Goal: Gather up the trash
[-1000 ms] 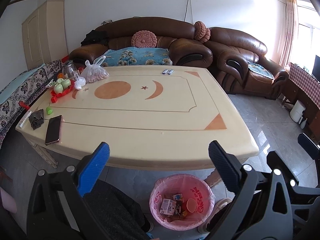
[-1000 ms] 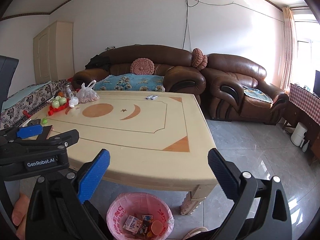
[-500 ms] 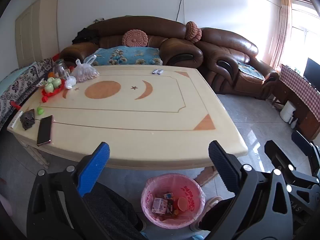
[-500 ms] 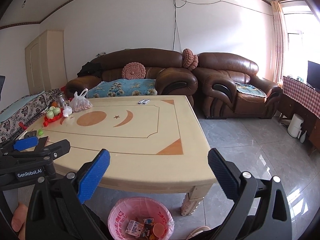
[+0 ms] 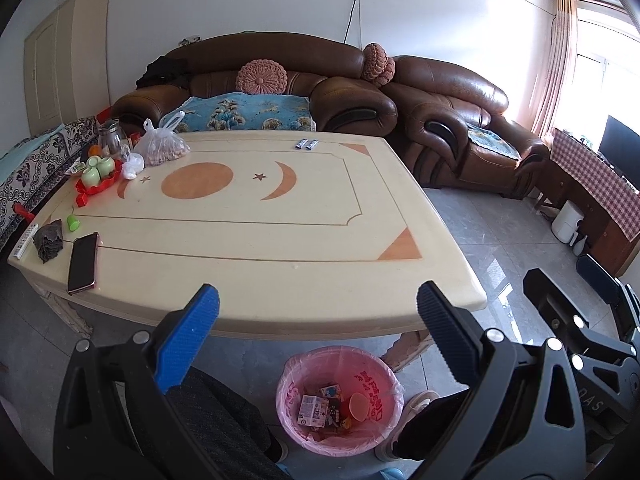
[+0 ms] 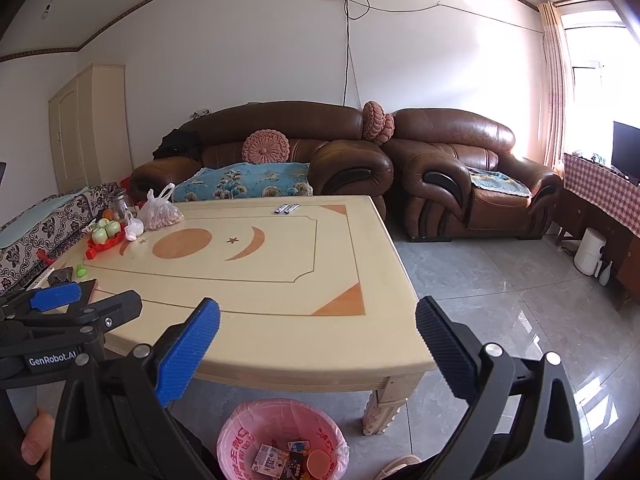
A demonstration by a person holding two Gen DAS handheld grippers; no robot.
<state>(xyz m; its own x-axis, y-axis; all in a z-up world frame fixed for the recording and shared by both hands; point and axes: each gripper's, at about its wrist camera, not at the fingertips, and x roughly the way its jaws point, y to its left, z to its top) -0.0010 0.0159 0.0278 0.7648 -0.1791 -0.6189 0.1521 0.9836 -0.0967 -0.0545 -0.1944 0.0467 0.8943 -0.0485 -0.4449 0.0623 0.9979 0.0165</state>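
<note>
Standing on the floor at the table's near edge: one pink-lined bin, the landmark for what follows. Inside it: one small printed carton, one orange cup, and a few further wrappers too small to count.

Above the bin, left gripper: one, fingers spread wide, holding nothing. Right gripper: one, fingers likewise apart and empty; it also shows at the right edge of the left view.

Beyond the bin, on the table:
- Two silver sachets, side by side at the far edge.
- One phone, far-left of the bin, near the front edge.
- One dark crumpled scrap, just left of the phone.
- One small green item, behind the phone.
- One red tray with green cups, number unclear.
- One clear bag and one small white bag, far left corner.

Behind the table: two brown sofas, two round pink cushions.
</note>
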